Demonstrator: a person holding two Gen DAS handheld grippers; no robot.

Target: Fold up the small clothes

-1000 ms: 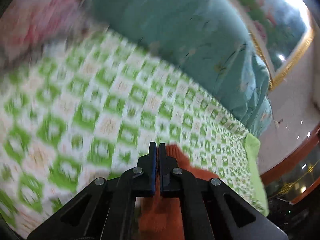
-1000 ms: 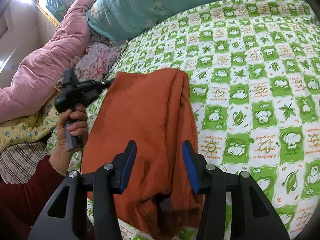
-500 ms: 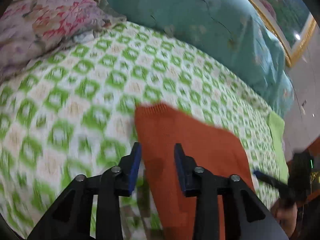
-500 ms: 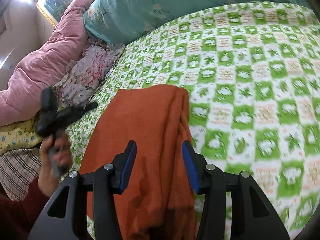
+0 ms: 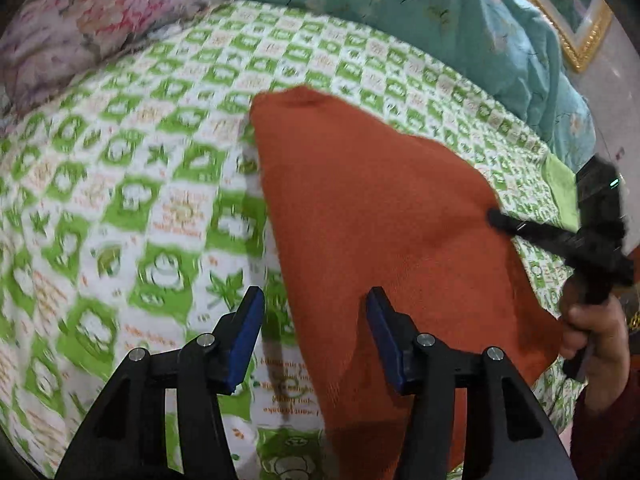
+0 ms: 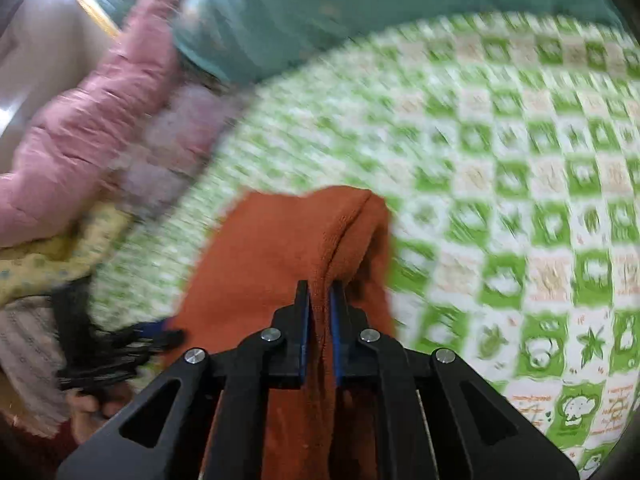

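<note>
Your right gripper (image 6: 319,300) is clamped on a raised fold of the orange garment (image 5: 372,216) near the bed's (image 5: 120,200) front edge, ready to carry it over. Your left gripper (image 5: 316,332) hangs open and empty astride the cloth's left edge, likely freed to regrasp.

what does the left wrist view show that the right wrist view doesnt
Only the left wrist view shows the left hand-held gripper open, empty, over the near edge of the orange garment, and a gold picture frame.

Only the right wrist view shows the right hand-held gripper shut on a raised fold of the garment, and a pink quilt.

Both show the garment on the green checked sheet and the teal bedding.
</note>
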